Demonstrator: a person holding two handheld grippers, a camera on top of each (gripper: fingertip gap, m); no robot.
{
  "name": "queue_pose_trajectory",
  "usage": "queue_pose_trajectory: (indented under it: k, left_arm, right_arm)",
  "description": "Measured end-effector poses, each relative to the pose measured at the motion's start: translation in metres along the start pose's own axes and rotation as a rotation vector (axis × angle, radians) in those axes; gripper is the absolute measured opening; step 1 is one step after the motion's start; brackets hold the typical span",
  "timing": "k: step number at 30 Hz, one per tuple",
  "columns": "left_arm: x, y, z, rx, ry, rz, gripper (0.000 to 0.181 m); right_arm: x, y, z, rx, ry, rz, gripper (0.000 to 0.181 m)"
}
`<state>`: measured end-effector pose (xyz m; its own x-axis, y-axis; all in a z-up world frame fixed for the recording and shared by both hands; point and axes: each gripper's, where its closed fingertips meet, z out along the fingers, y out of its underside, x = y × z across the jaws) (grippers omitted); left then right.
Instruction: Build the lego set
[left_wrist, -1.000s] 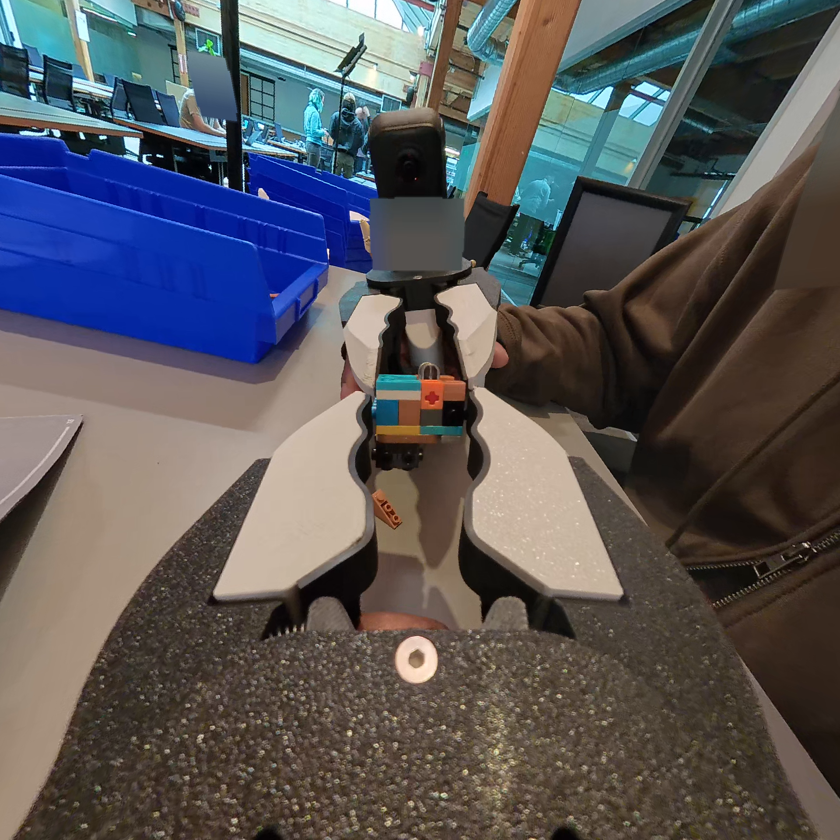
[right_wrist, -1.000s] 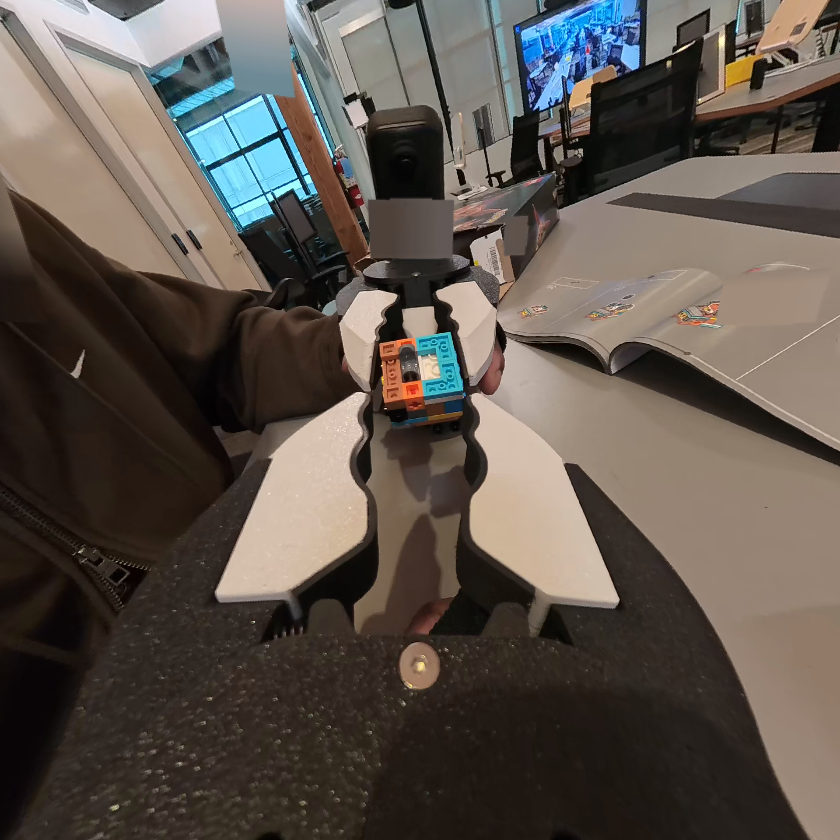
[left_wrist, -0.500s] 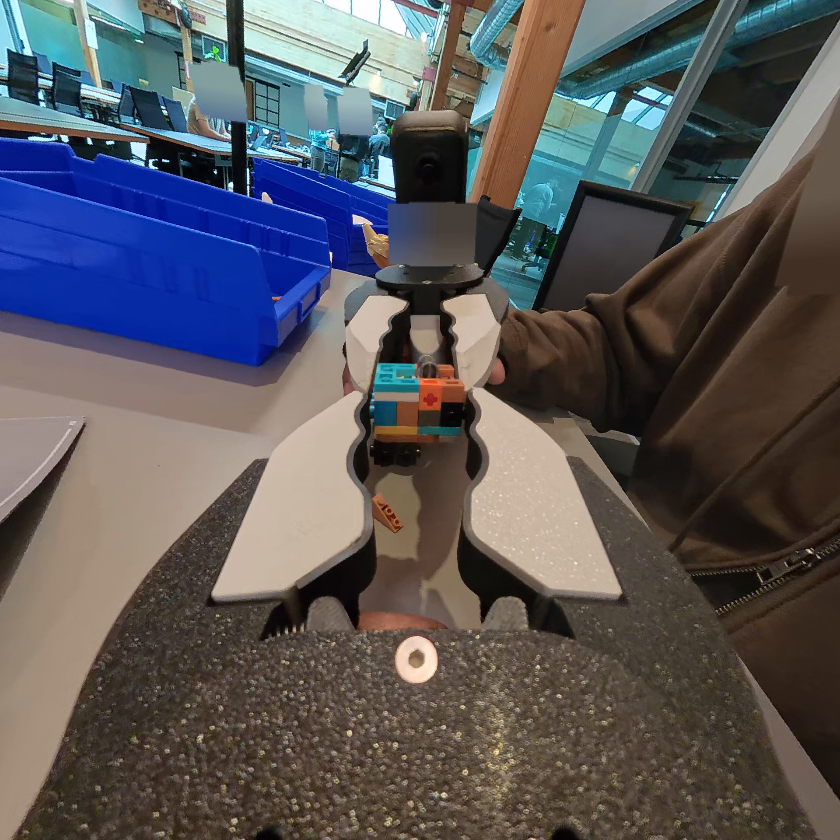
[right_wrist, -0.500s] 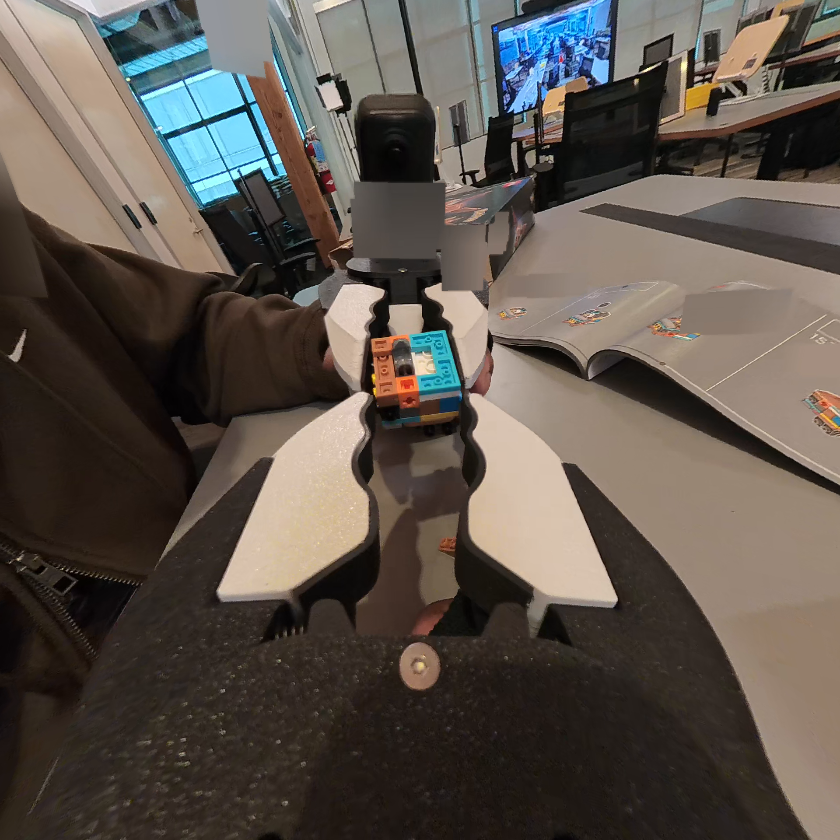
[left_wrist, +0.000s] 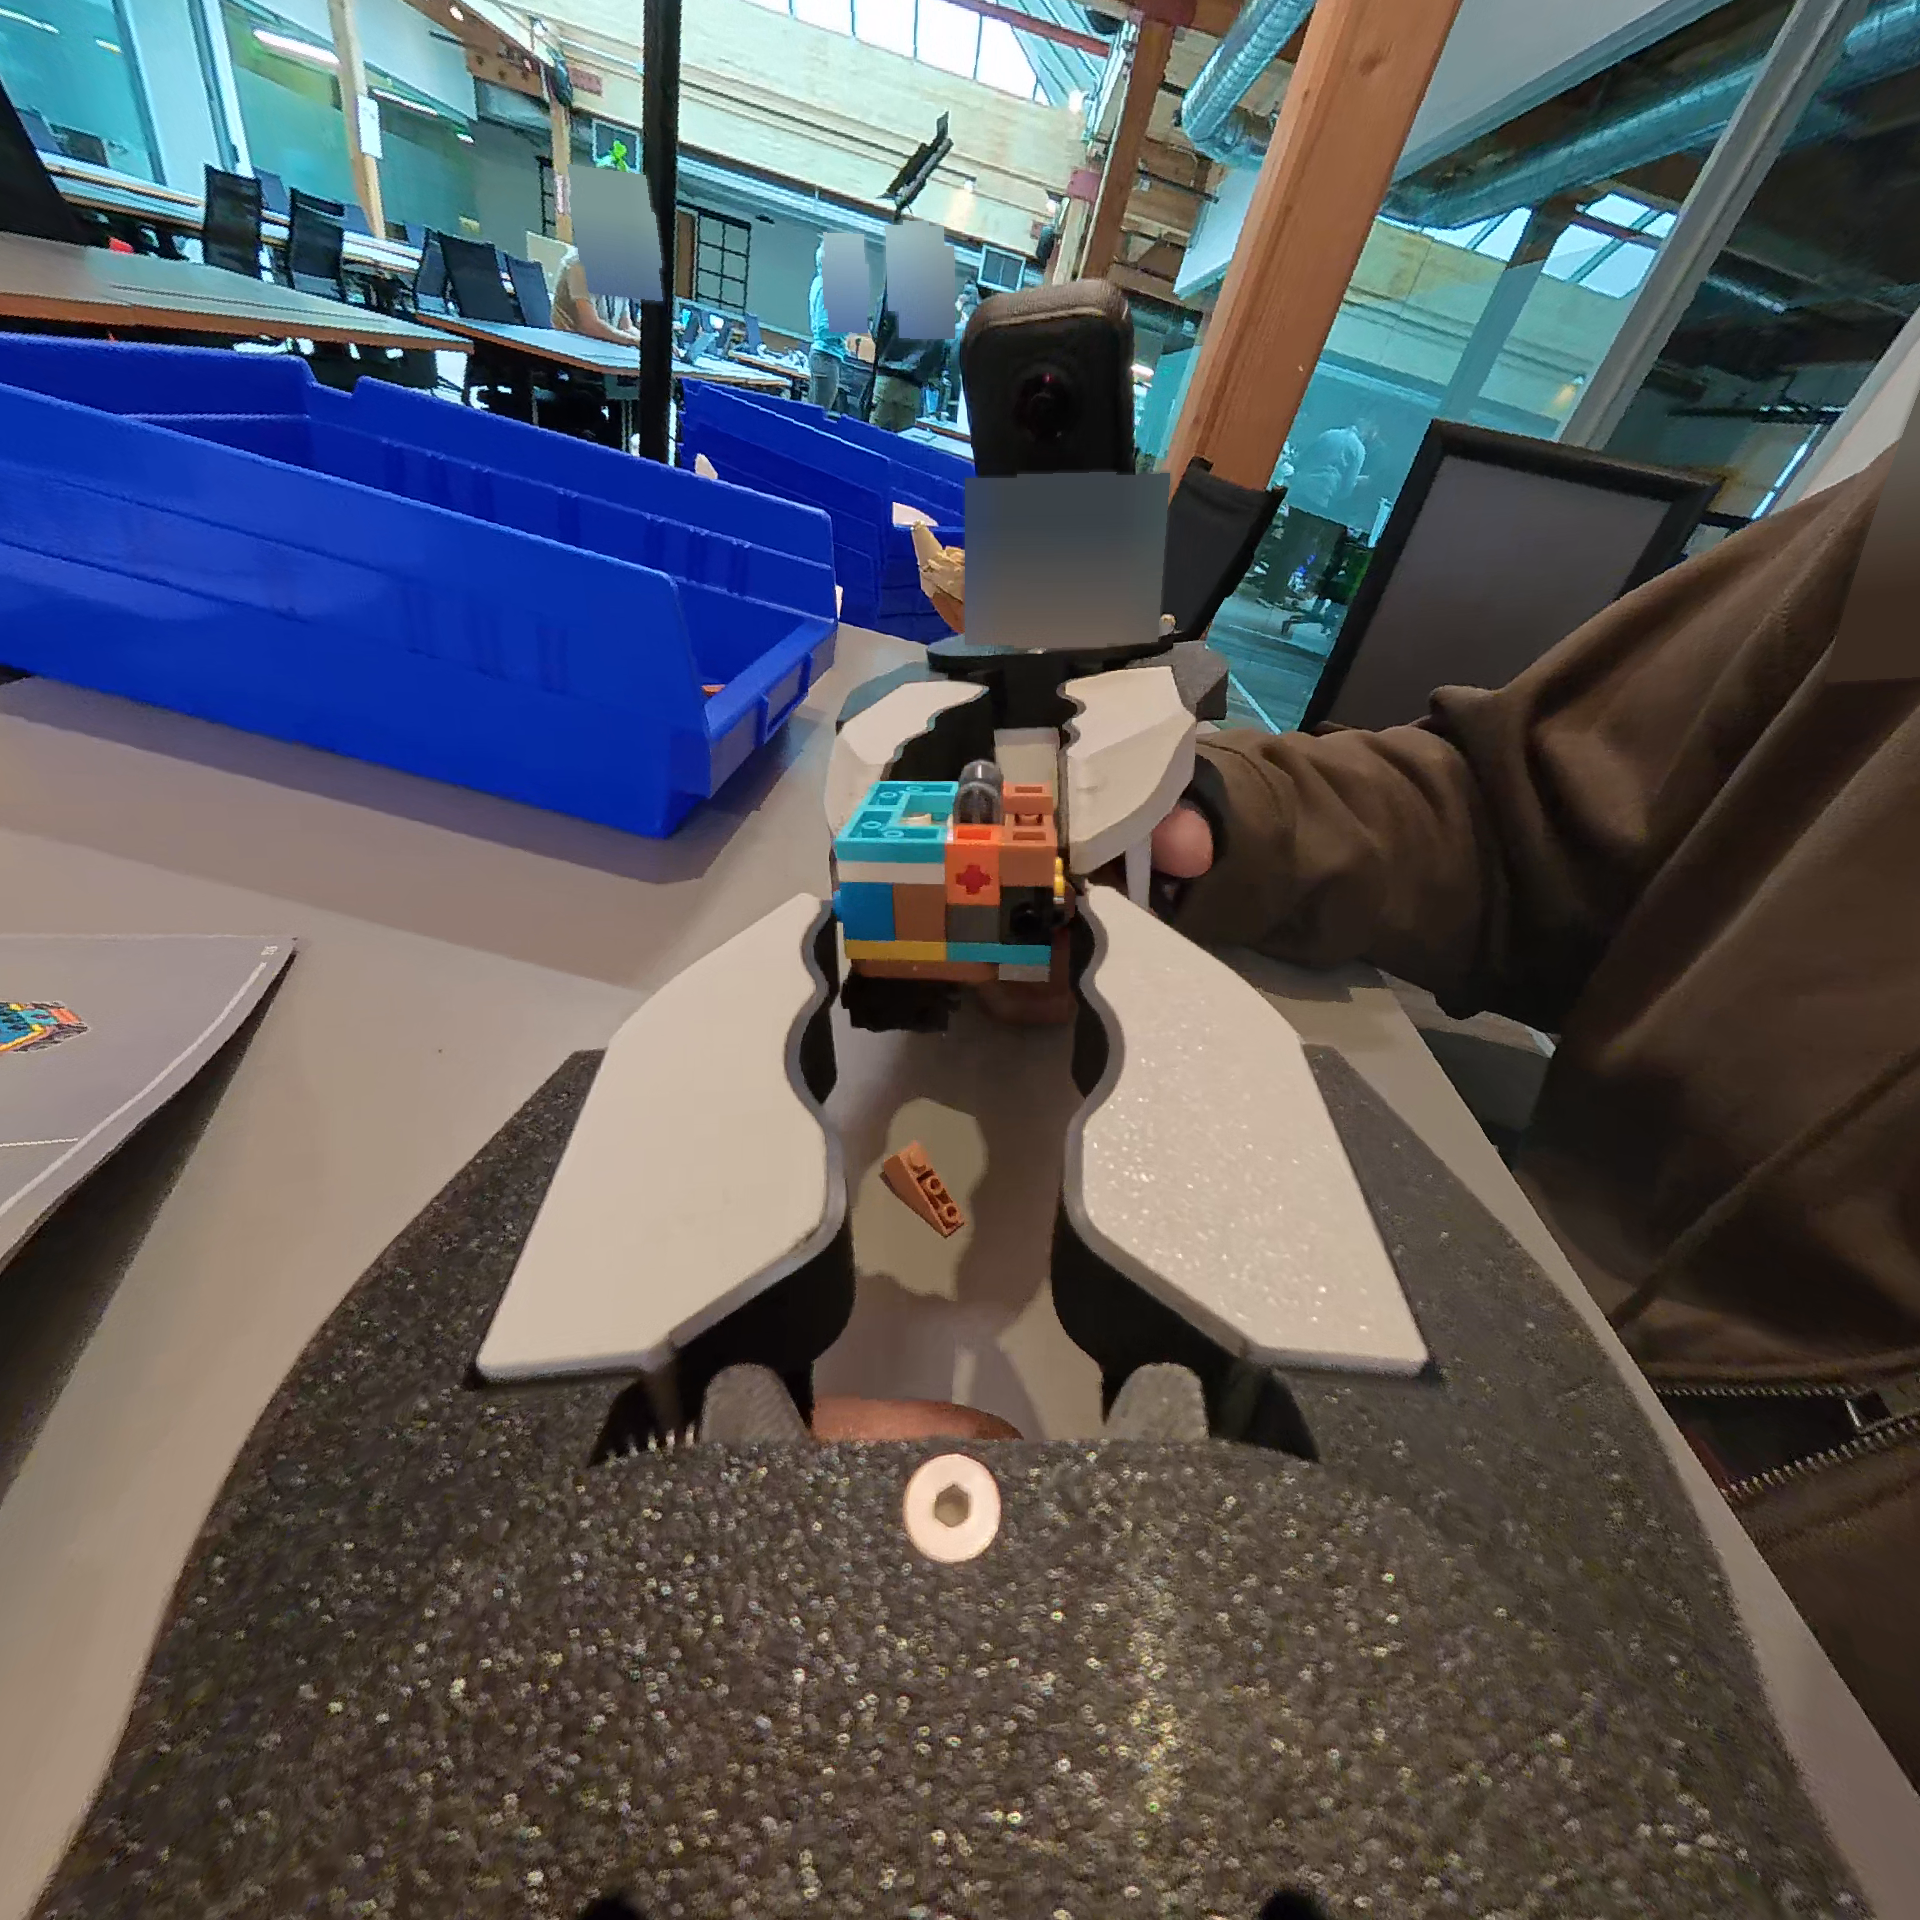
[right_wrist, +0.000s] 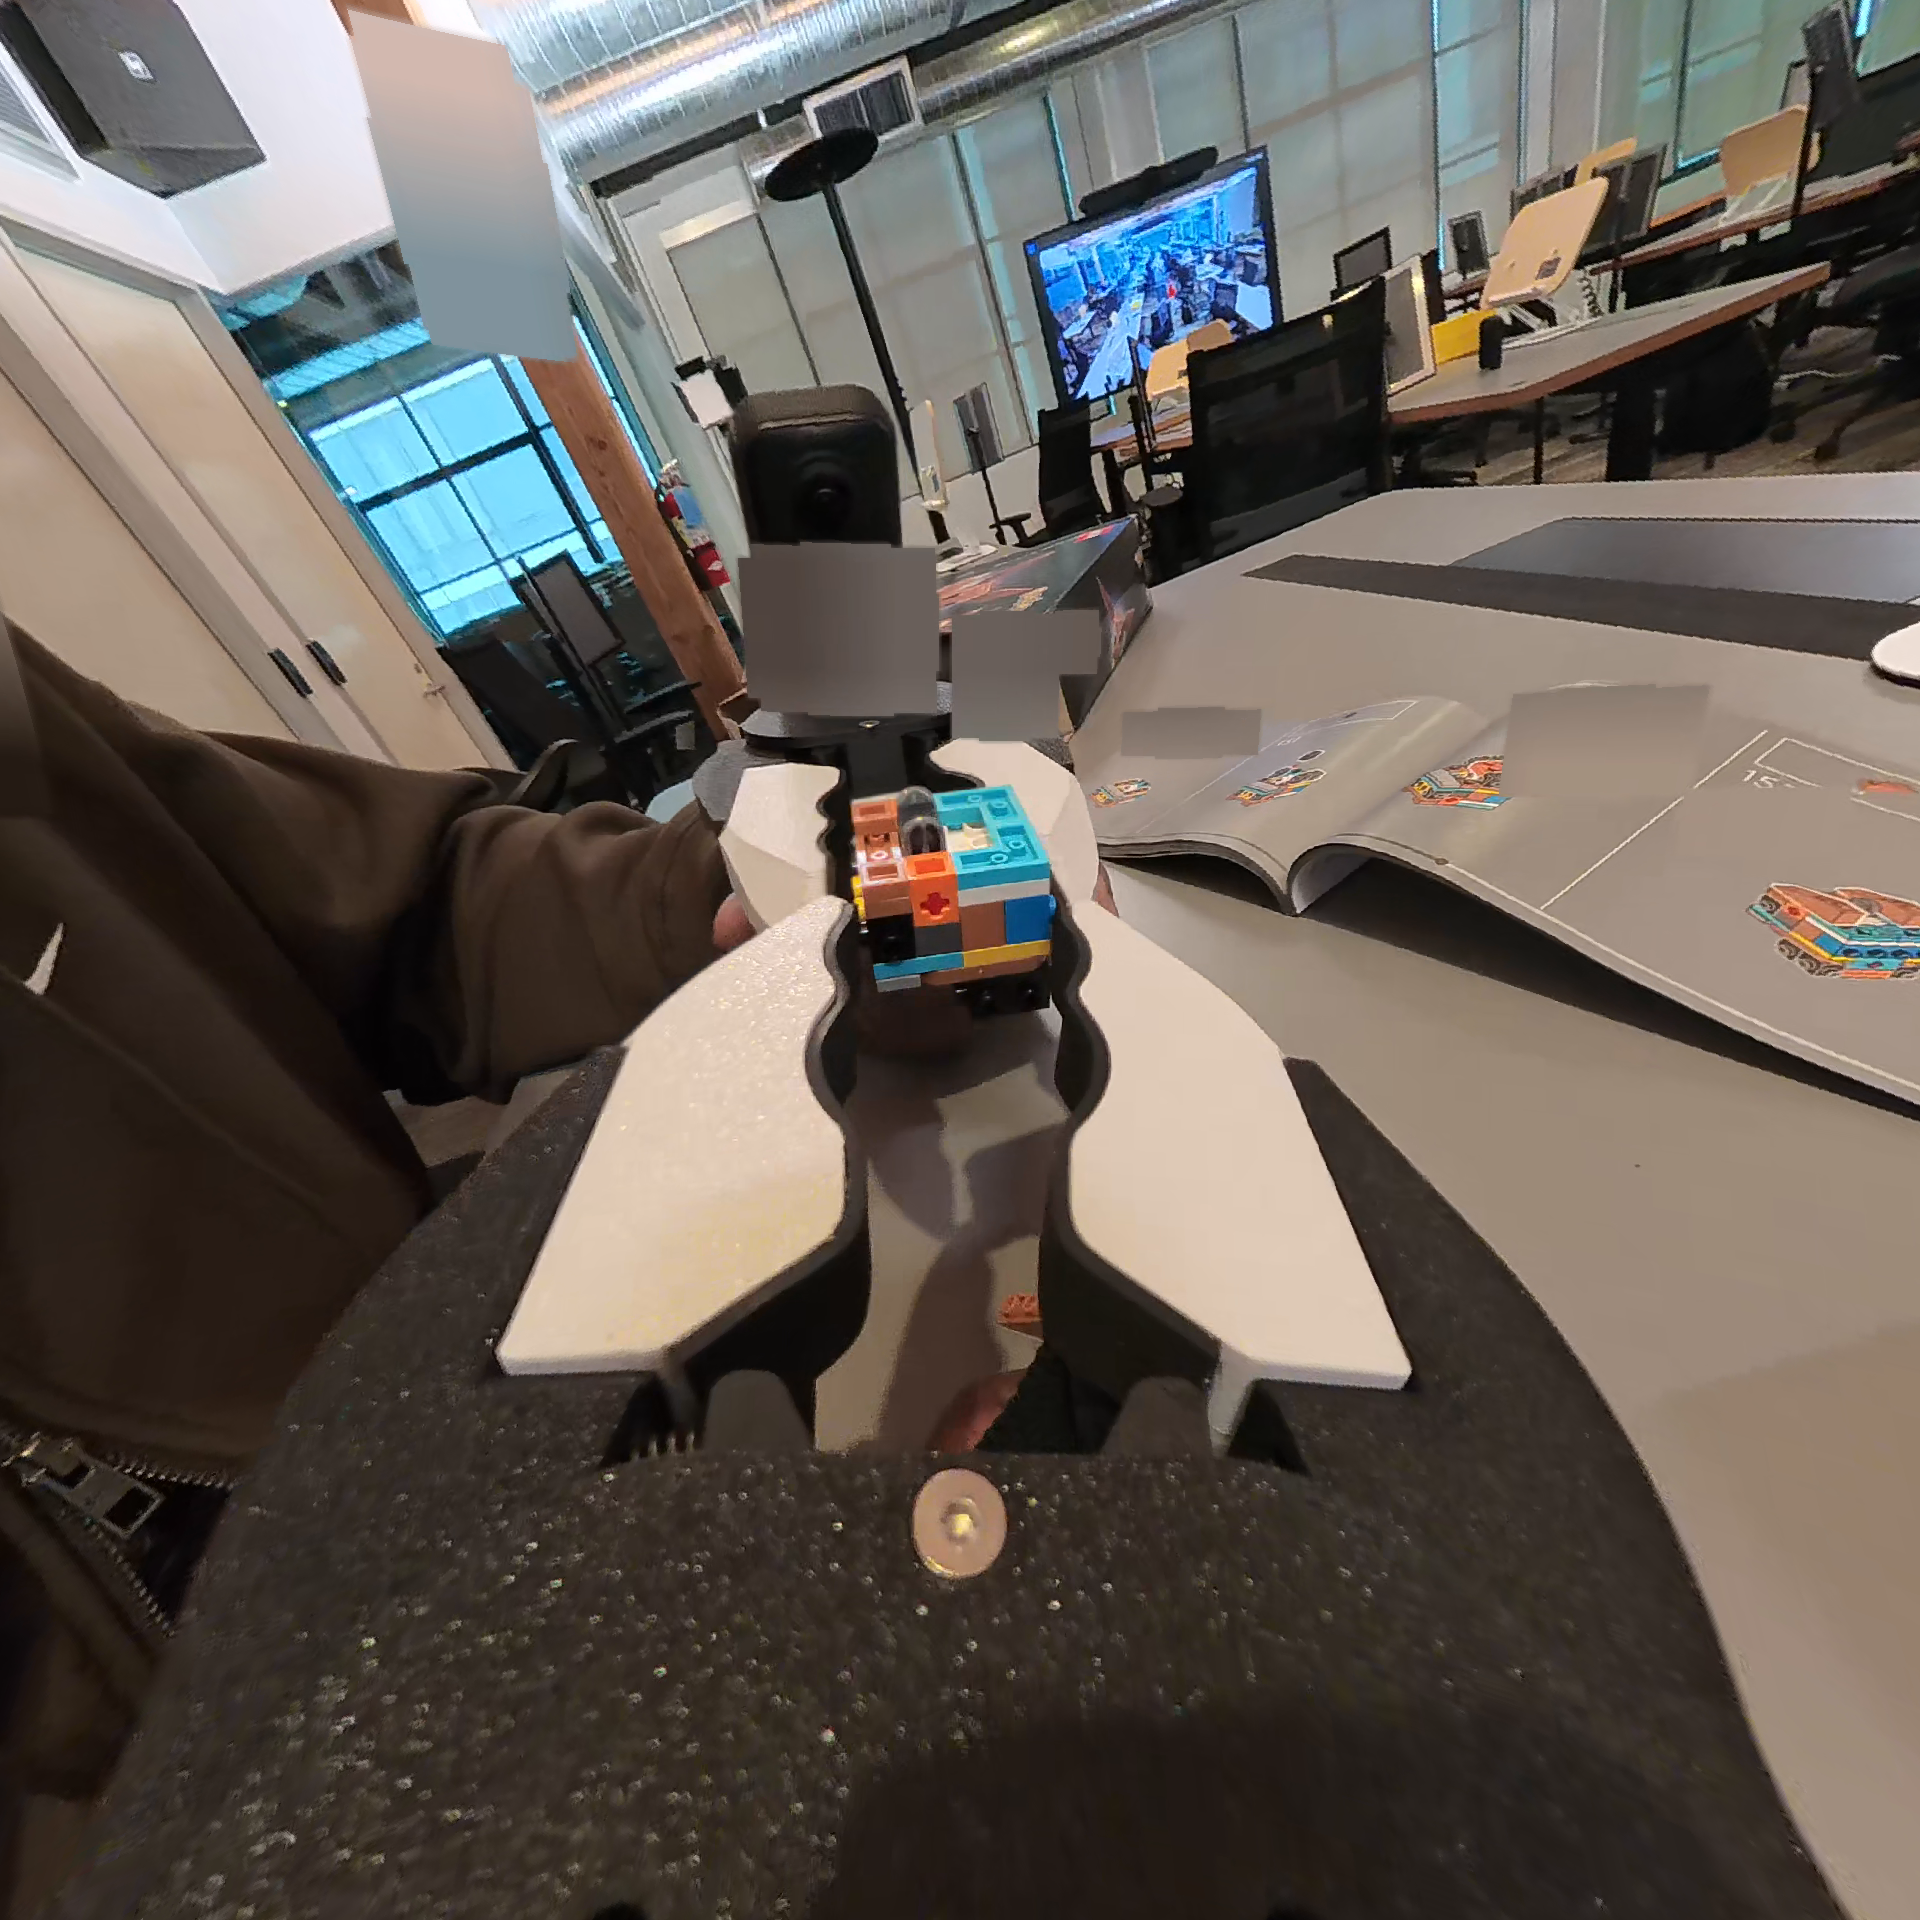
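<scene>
A small lego model (left_wrist: 951, 894) of teal, orange, brown, blue and yellow bricks with black parts underneath is held in the air between two grippers that face each other. My left gripper (left_wrist: 951, 940) is shut on its near end. My right gripper (right_wrist: 951, 935) is shut on the model (right_wrist: 951, 904) from the opposite side. In the left wrist view the right gripper (left_wrist: 1013, 790) shows behind the model, held by a hand in a brown sleeve. A loose orange slope brick (left_wrist: 925, 1190) lies on the grey table below and also shows in the right wrist view (right_wrist: 1020, 1311).
Blue bins (left_wrist: 416, 603) stand at the back left of the table (left_wrist: 364, 883). An open instruction booklet (right_wrist: 1558, 883) lies to the right in the right wrist view, and its corner (left_wrist: 104, 1039) shows in the left wrist view. A dark lego box (right_wrist: 1049, 592) stands behind. The person's brown jacket (left_wrist: 1662, 935) is close by. Less than 4 cm separates the two grippers' tips.
Both grippers have kept their hold on the model. The model has risen slightly and tilted, so more of its top shows. The booklet has come further into both views.
</scene>
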<state>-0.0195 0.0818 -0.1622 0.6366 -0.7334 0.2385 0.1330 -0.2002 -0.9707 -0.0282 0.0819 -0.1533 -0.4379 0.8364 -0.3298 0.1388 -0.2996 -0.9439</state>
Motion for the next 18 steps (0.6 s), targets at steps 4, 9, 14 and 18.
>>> queue_pose_trajectory:
  k: [4,9,14,18]
  left_arm:
    - [0.002,-0.004,0.0,0.038,-0.004,0.011,0.041]
    - [0.003,-0.006,0.0,0.049,-0.002,0.024,0.041]
    - [0.004,-0.006,-0.001,0.048,-0.001,0.064,0.04]
    - [0.0,-0.011,-0.008,0.064,-0.018,0.09,0.04]
  right_arm:
    - [-0.004,-0.002,0.002,0.019,-0.014,0.0,0.035]
    - [-0.006,-0.003,0.002,0.027,-0.027,0.002,0.035]
    - [-0.008,-0.003,0.0,0.006,-0.03,-0.036,0.035]
    - [0.001,-0.007,-0.013,-0.037,0.018,-0.137,0.034]
